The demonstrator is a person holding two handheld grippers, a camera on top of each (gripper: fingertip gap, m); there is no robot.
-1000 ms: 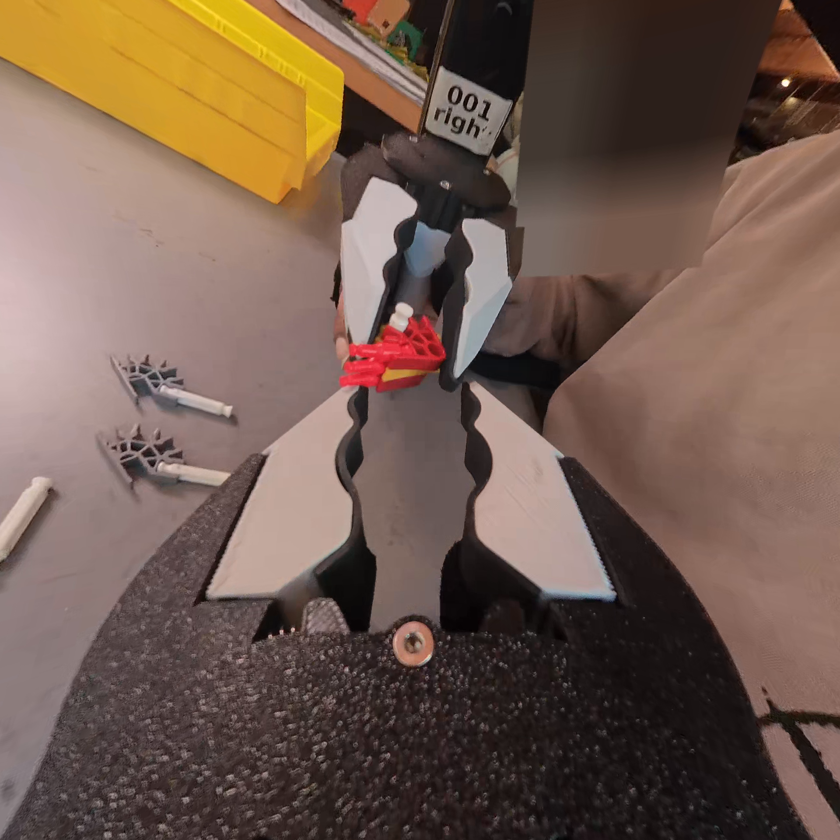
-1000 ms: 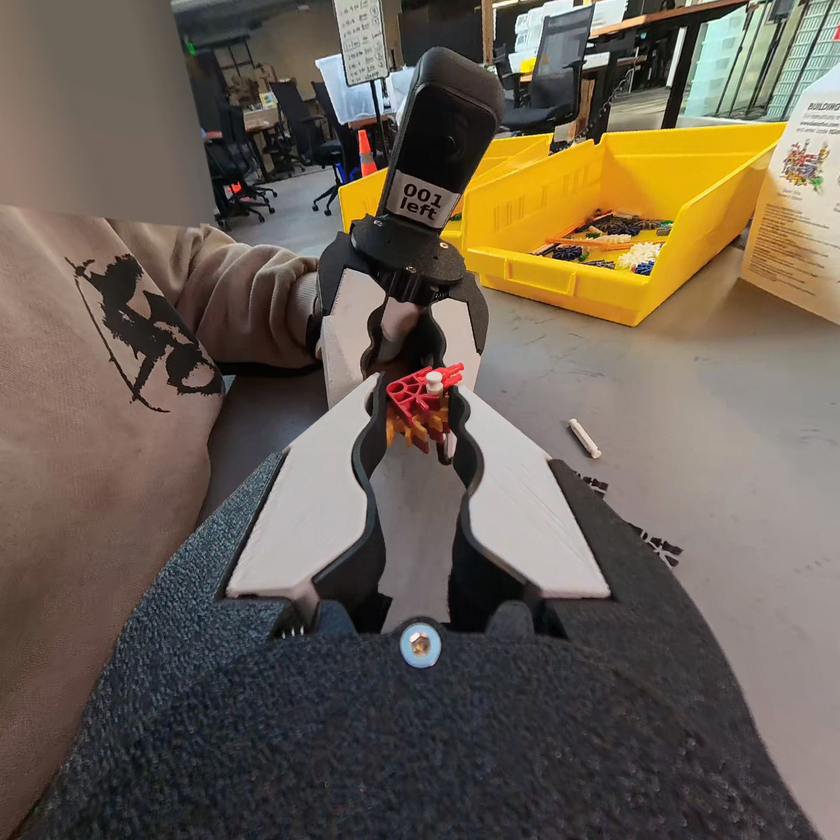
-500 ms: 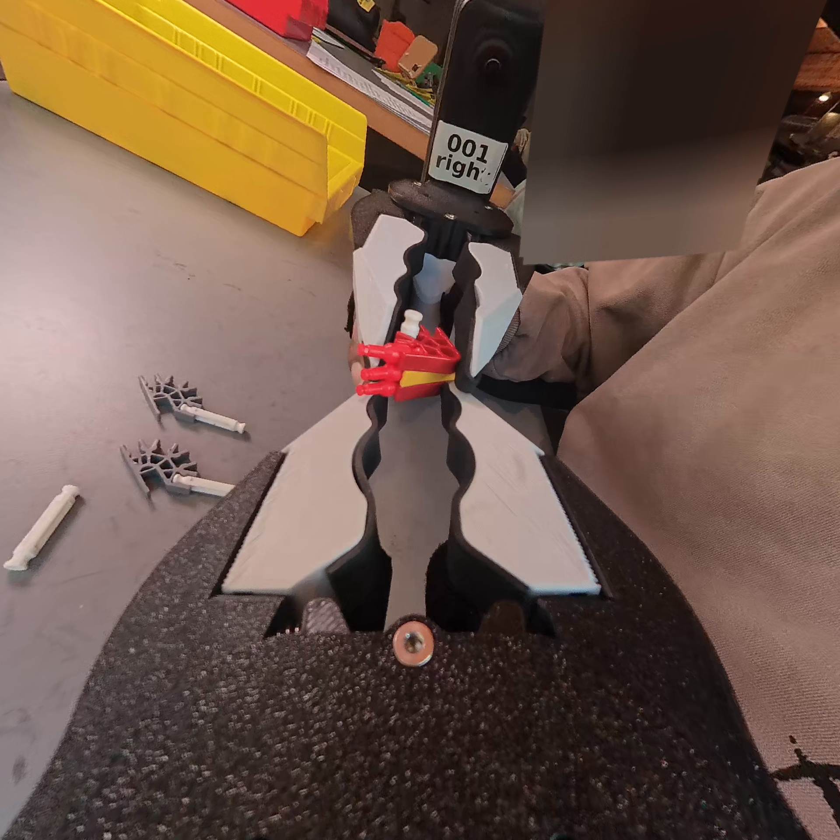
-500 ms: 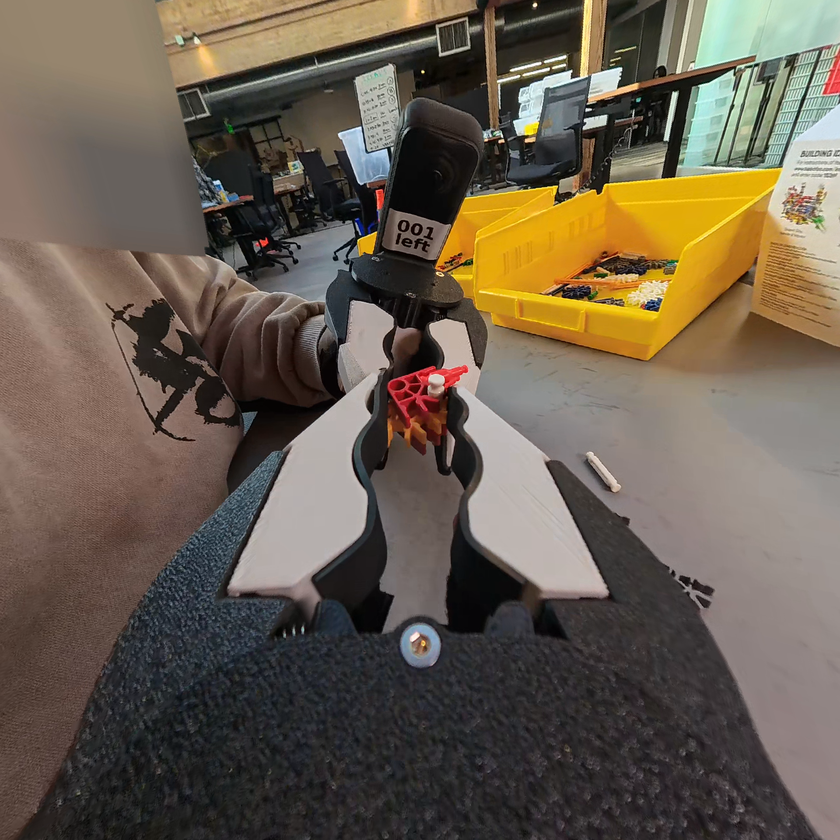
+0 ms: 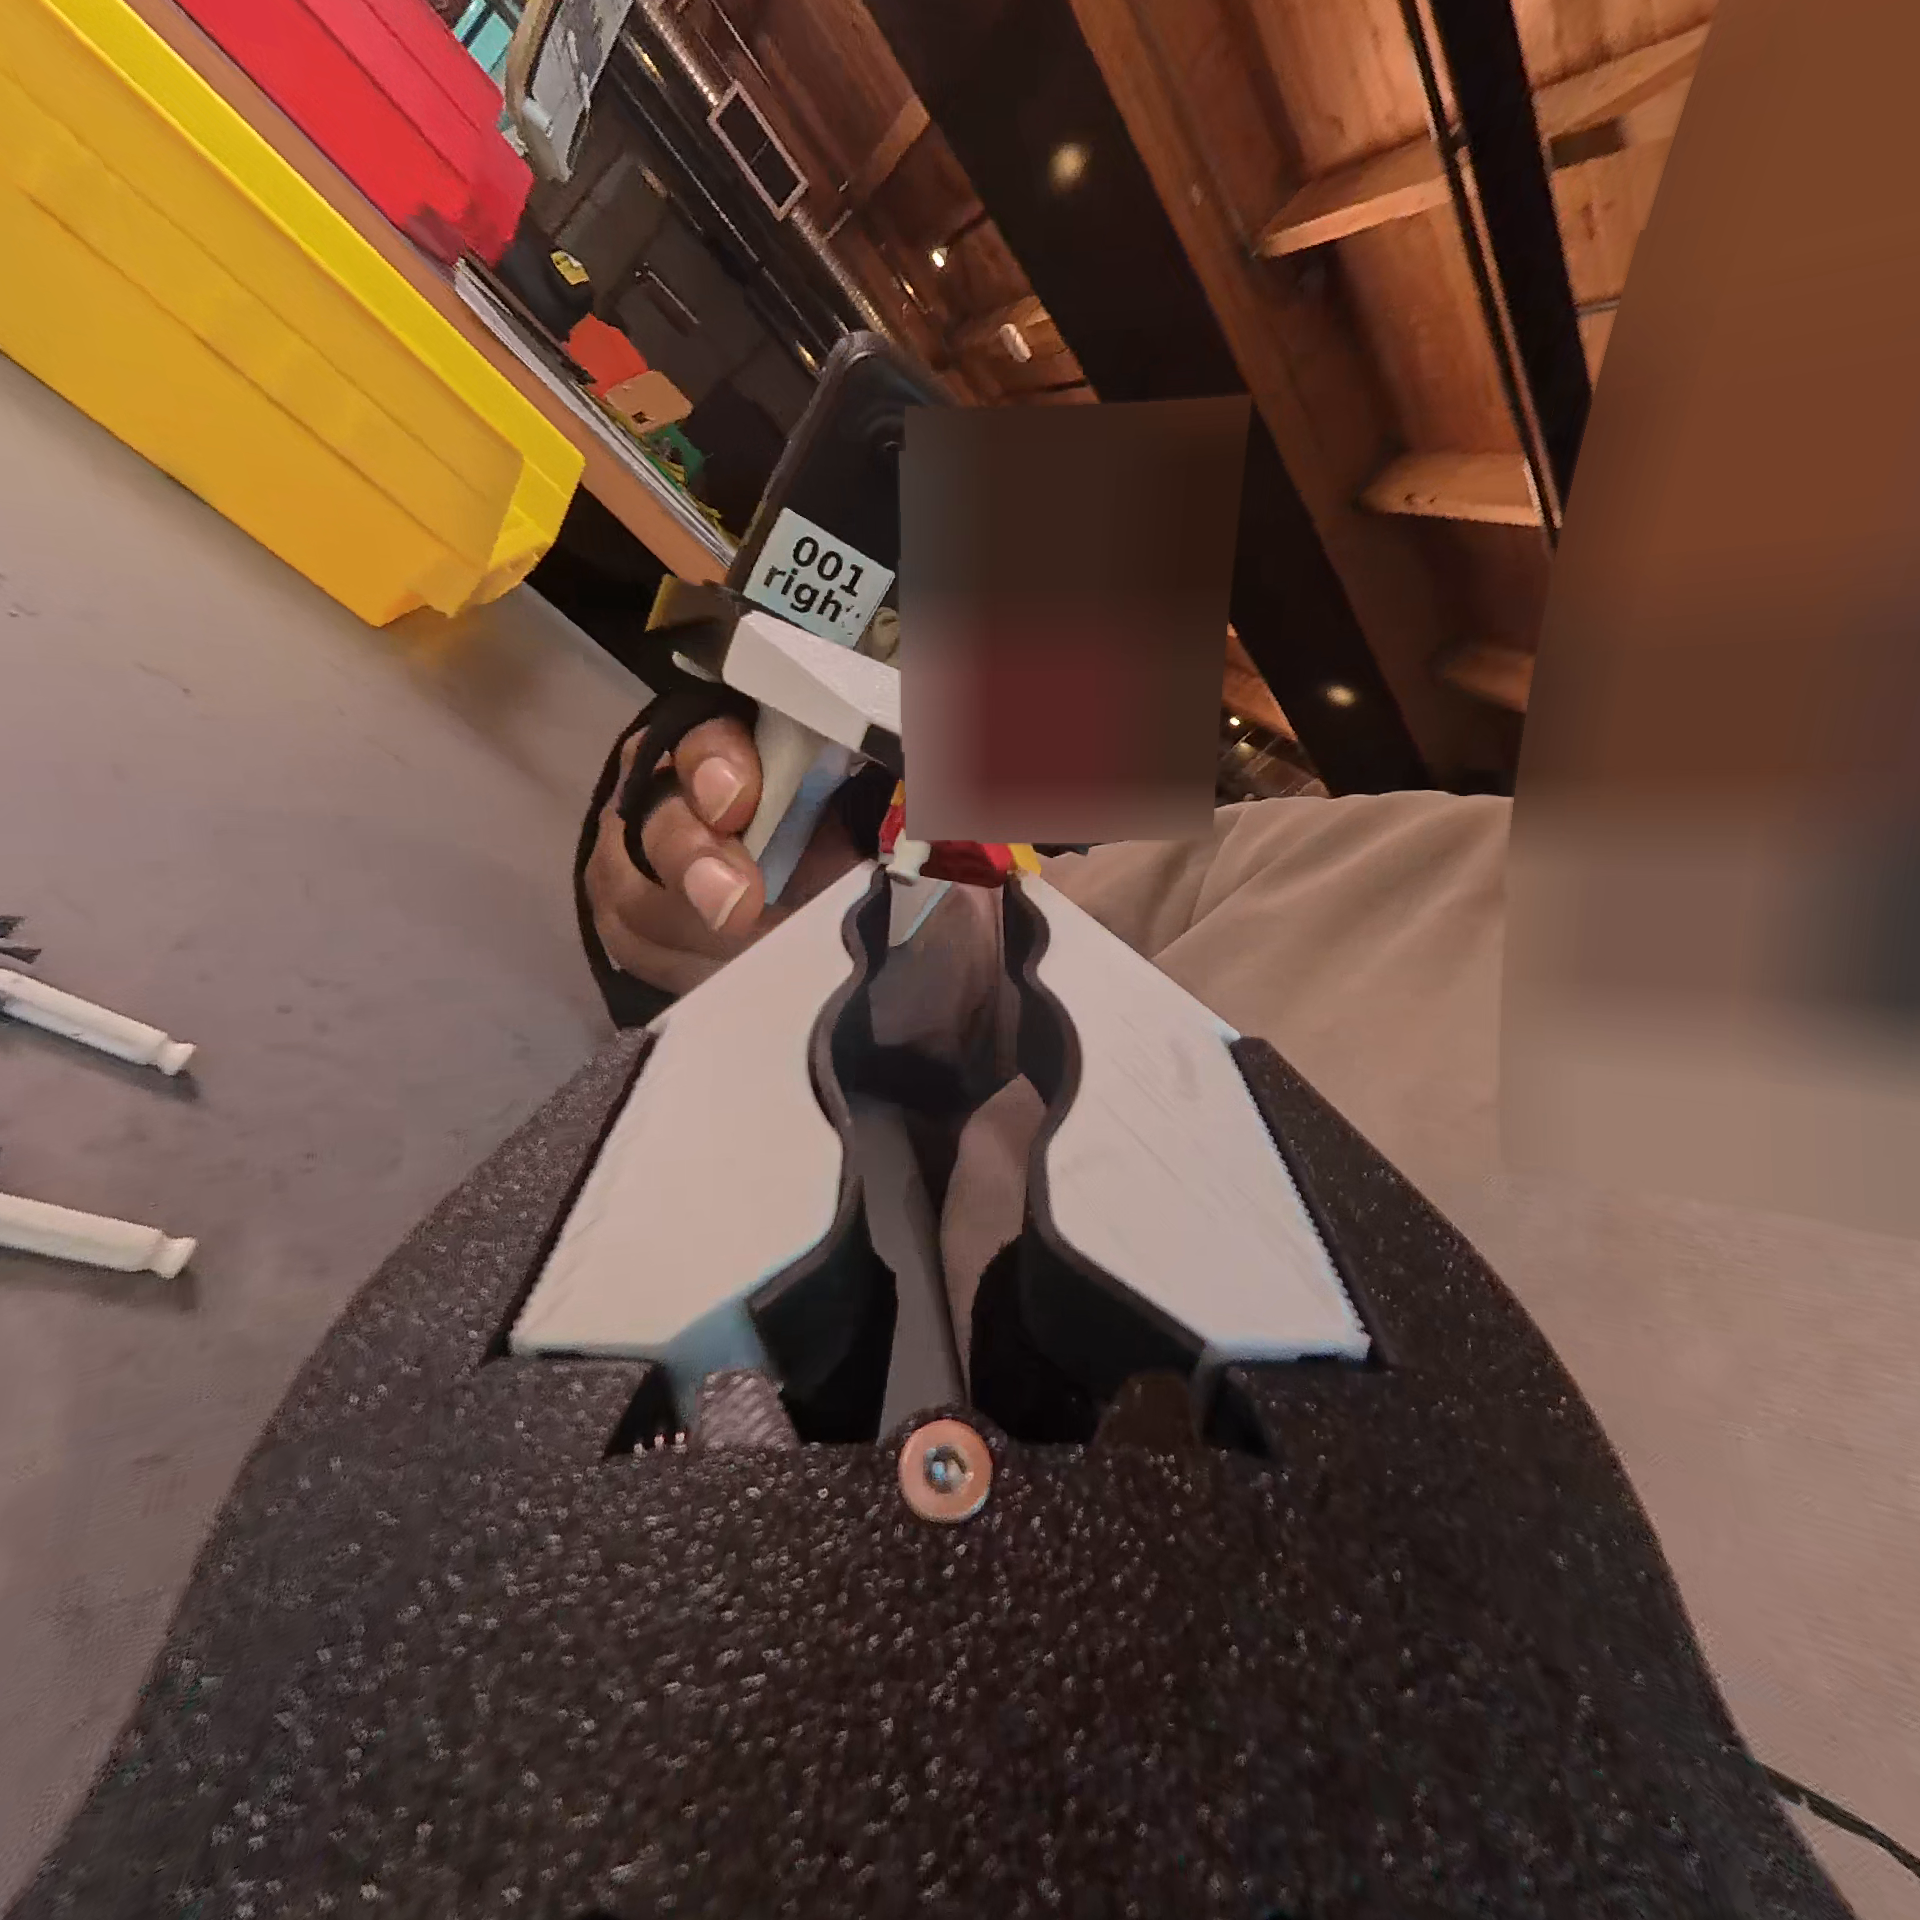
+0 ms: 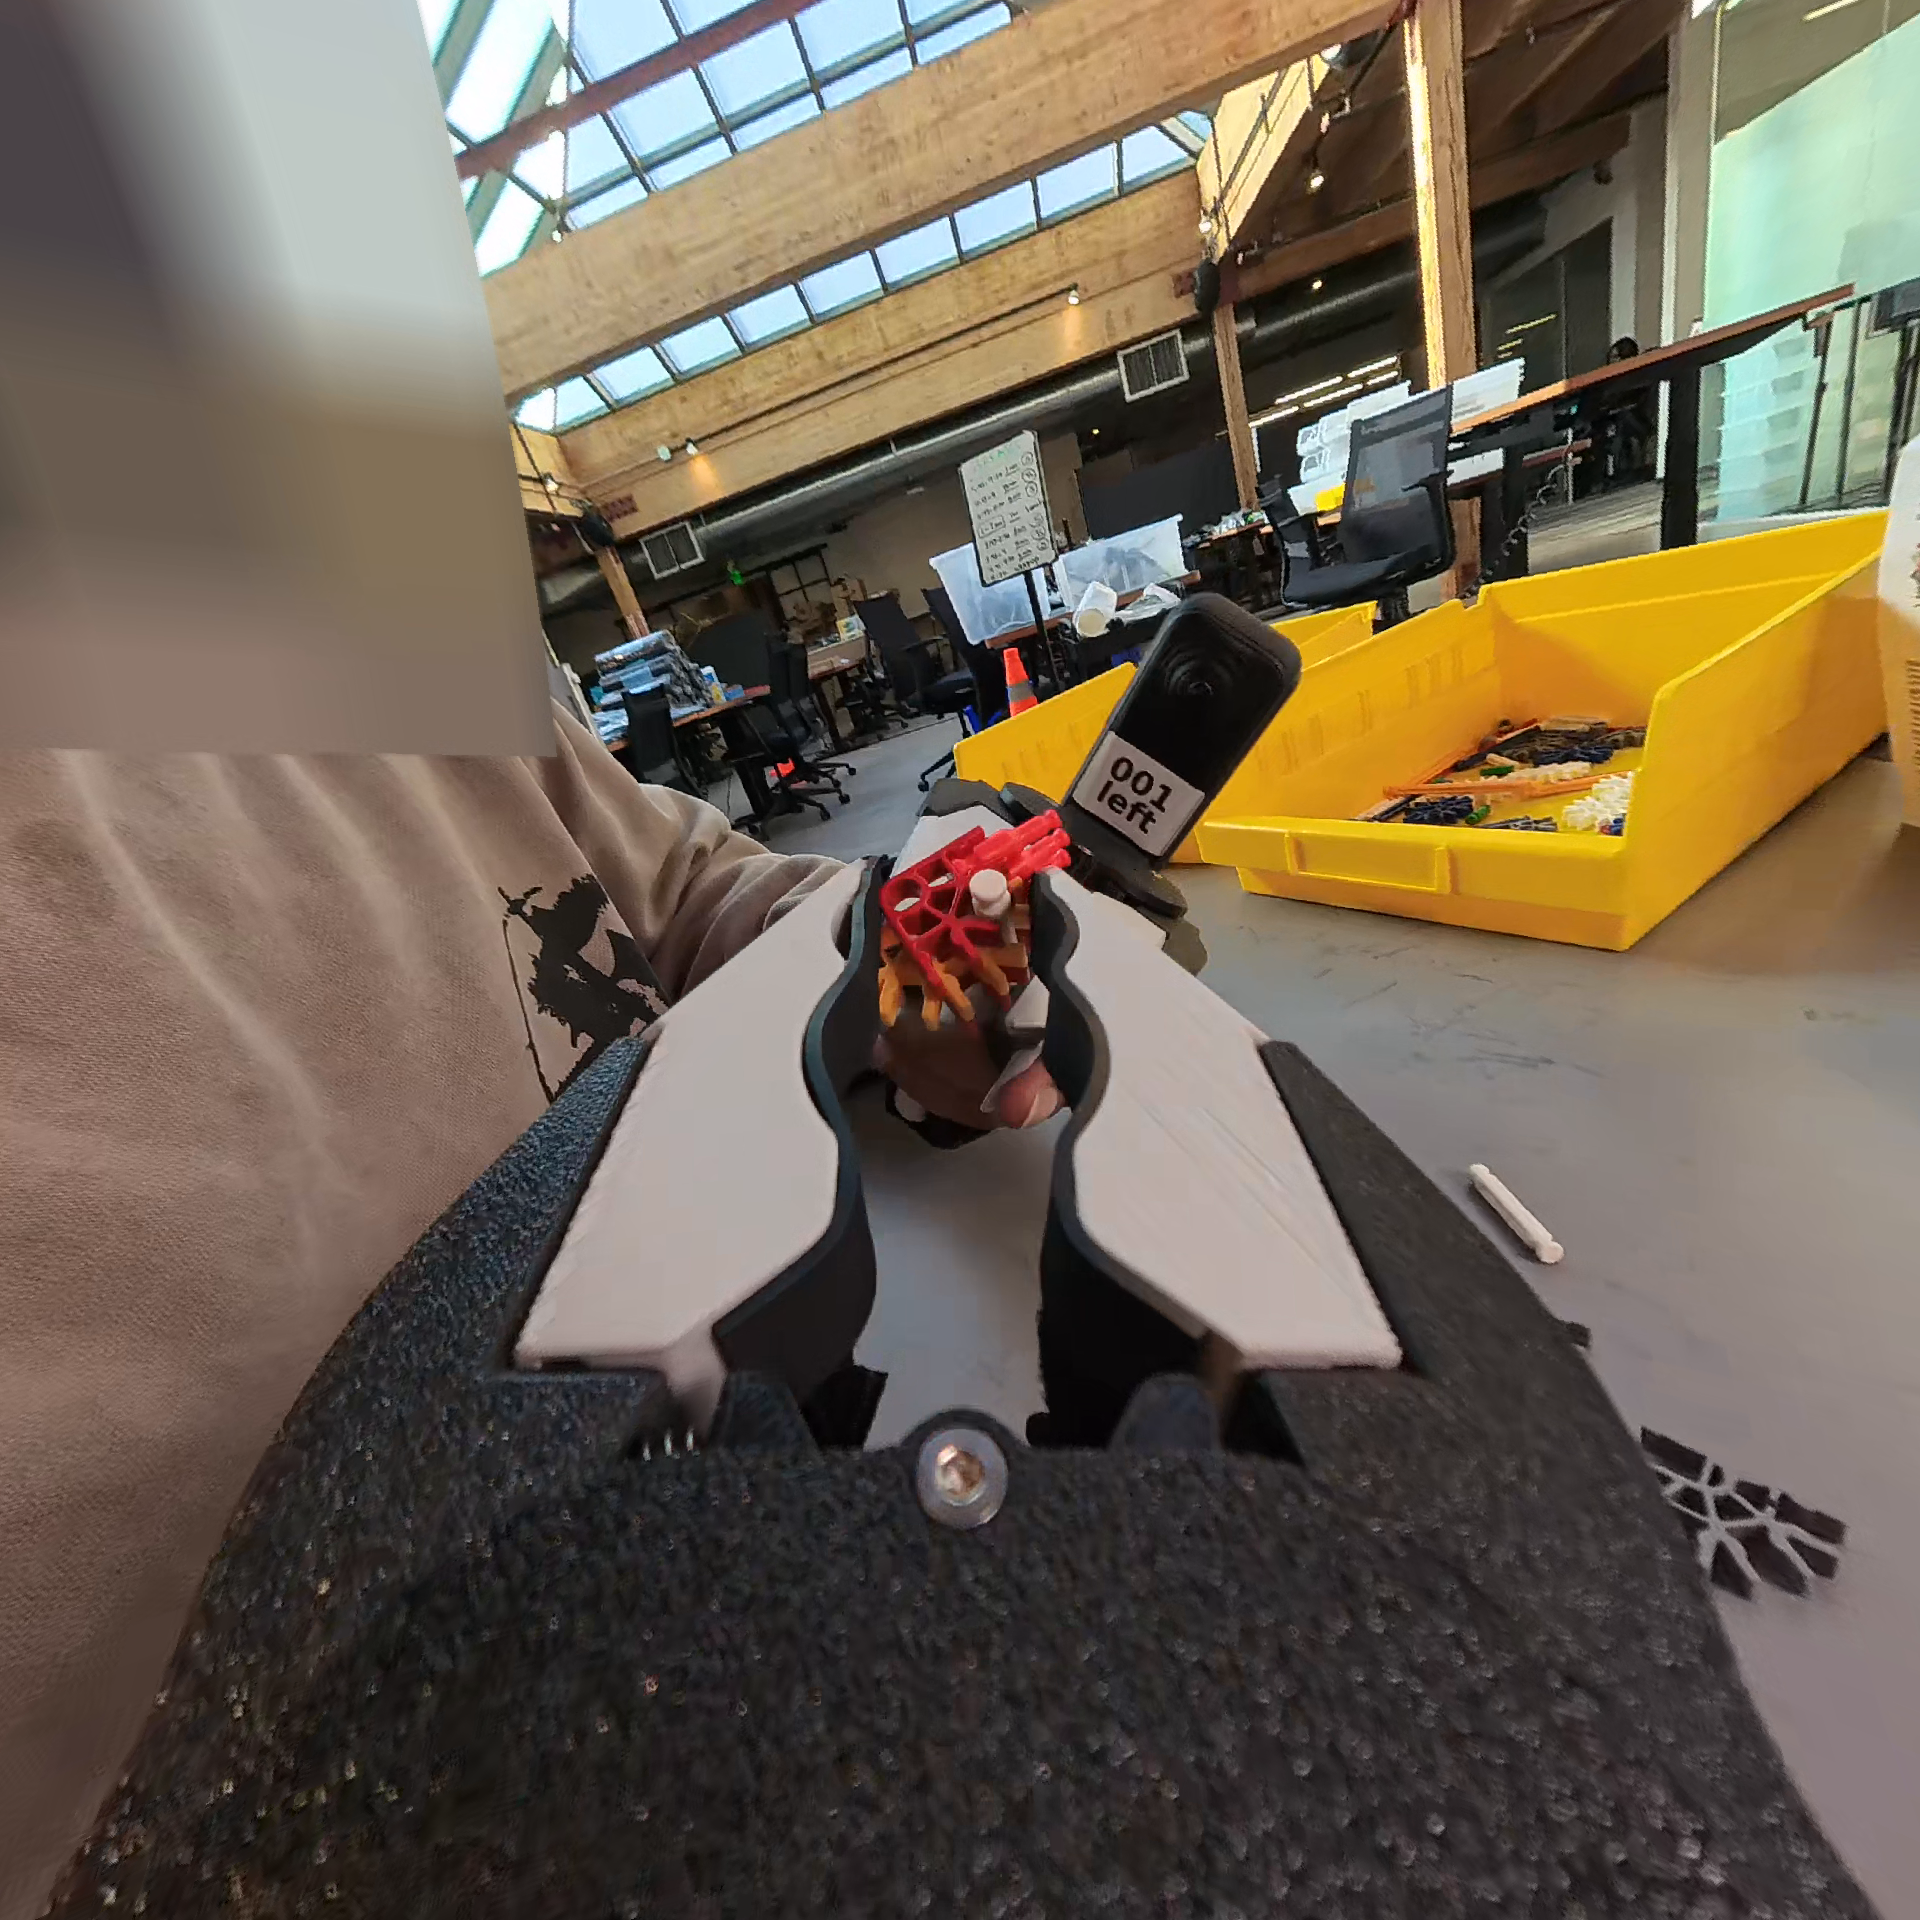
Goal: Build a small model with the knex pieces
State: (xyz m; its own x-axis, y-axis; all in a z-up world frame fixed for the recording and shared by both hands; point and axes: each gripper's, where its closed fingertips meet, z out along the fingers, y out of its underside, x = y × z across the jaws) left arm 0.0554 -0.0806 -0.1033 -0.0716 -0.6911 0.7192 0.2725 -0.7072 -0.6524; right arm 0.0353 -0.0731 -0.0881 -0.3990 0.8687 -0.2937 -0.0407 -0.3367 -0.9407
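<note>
Between the right gripper fingertips sits a red and orange toy connector cluster with a white rod, pinched tight above the grey table. Left gripper tips touch it too; can't tell if they're clamping. Both camera housings wear white printed stickers. Yellow bin behind, loose white rod nearby.

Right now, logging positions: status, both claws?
Right claw shut on red-orange toy cluster. Left claw tips at same cluster, grip unclear. White rod loose on table.
</note>
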